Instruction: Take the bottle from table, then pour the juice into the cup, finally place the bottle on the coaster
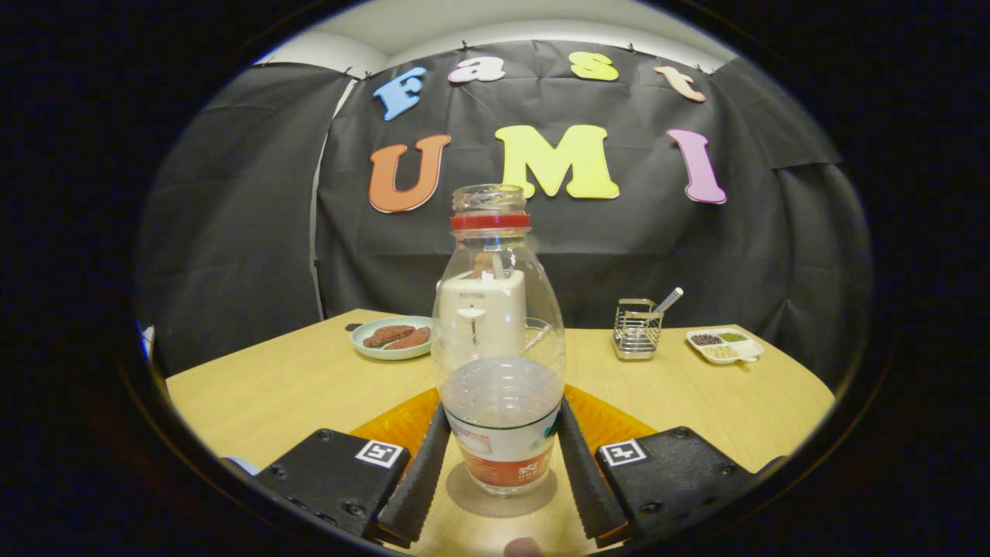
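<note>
a clear bottle [499, 340] stands upright on the wooden table [294, 387], set between the two fingers [421, 472] of the gripper [501, 464], which close on its labelled lower part from either side; both fingers appear to press on it. the bottle has a red ring at its open neck and pale juice in its lower half. an orange coaster [394, 425] lies flat just beyond the fingers, behind the bottle's base and showing on both sides of it. a cup [541, 340] can be made out through and beside the bottle, just behind it. farther back, a plate [390, 338] holds brown food, a wire rack [636, 330] holds a utensil, and a white tray [725, 345] holds beans, well apart.
</note>
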